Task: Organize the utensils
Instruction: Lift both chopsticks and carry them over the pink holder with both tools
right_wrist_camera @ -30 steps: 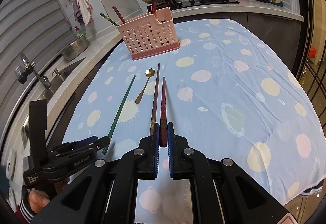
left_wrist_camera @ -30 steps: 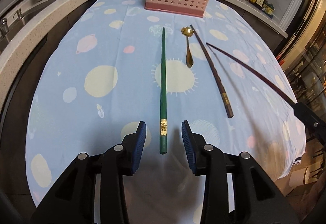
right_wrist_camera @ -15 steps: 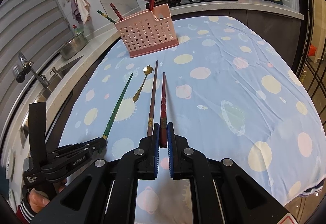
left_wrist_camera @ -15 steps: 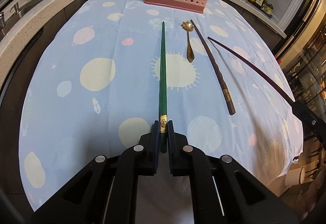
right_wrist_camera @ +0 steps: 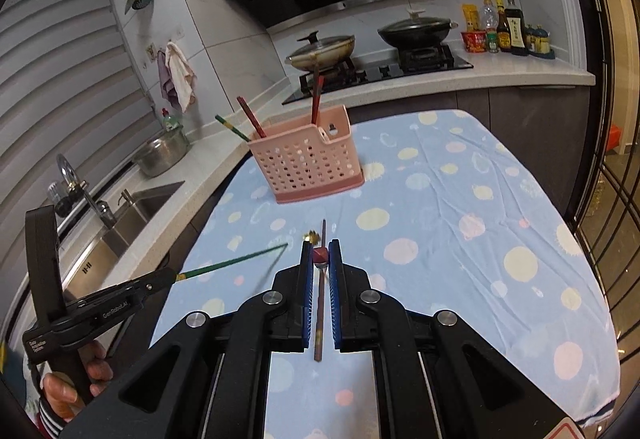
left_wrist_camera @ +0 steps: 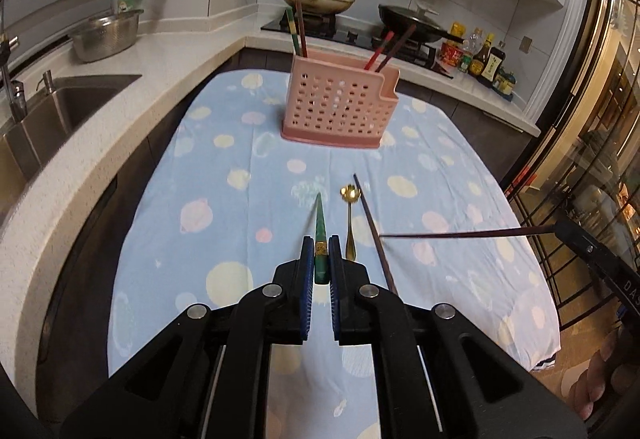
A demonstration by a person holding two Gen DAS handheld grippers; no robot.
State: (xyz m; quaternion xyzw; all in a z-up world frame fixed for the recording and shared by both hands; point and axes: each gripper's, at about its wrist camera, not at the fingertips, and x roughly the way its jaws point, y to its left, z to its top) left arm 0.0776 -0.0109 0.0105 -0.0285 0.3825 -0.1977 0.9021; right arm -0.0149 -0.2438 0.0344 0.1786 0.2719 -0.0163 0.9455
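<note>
1. The left tongs (left_wrist_camera: 319, 259) are clenched on the thick end of a green chopstick (left_wrist_camera: 320, 223), which is lifted off the tabletop (left_wrist_camera: 192, 239) and points toward the pink holder (left_wrist_camera: 340, 111).
2. The right tongs (right_wrist_camera: 320, 259) are clamped on the end of a dark red chopstick (right_wrist_camera: 320, 256), also raised; in the left wrist view it (left_wrist_camera: 460, 235) reaches in from the right side.
3. Between and below the two tongs, a gold spoon (left_wrist_camera: 351, 223) and a brown chopstick (left_wrist_camera: 374, 235) lie side by side on the blue spotted cloth (right_wrist_camera: 460, 219).
4. The pink holder stands farther back on the cloth, with several chopsticks (left_wrist_camera: 298, 27) already upright in it.
5. Beyond the tabletop are a sink (left_wrist_camera: 68, 103), a metal bowl (left_wrist_camera: 106, 35) and two pans (right_wrist_camera: 324, 49) on the stove.
</note>
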